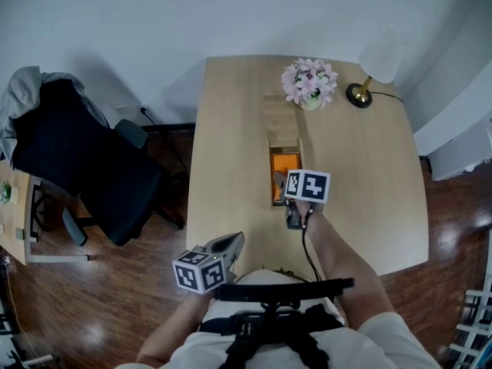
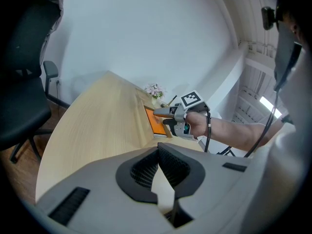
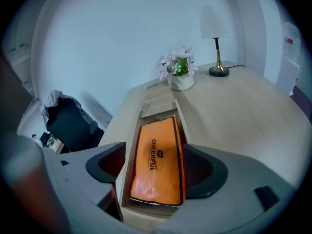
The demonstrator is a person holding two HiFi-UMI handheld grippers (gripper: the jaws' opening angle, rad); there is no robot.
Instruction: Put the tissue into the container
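The orange tissue pack (image 1: pixel 284 167) (image 3: pixel 157 161) (image 2: pixel 155 123) lies flat inside a long wooden container (image 1: pixel 270 138) (image 3: pixel 130 156) set along the middle of the table. My right gripper (image 1: pixel 286 177) (image 3: pixel 156 165) (image 2: pixel 161 117) hovers over the pack's near end. Its jaws stand wide on either side of the pack, and the pads do not press on it. My left gripper (image 1: pixel 231 244) (image 2: pixel 158 152) hangs at the table's near edge, left of the container, with its pads meeting at the tips and nothing between them.
A pot of pink flowers (image 1: pixel 309 83) (image 3: pixel 177 72) stands at the container's far end, with a brass lamp (image 1: pixel 370 74) (image 3: pixel 217 48) to its right. A black office chair (image 1: pixel 84 160) is on the floor left of the table (image 1: pixel 231 129).
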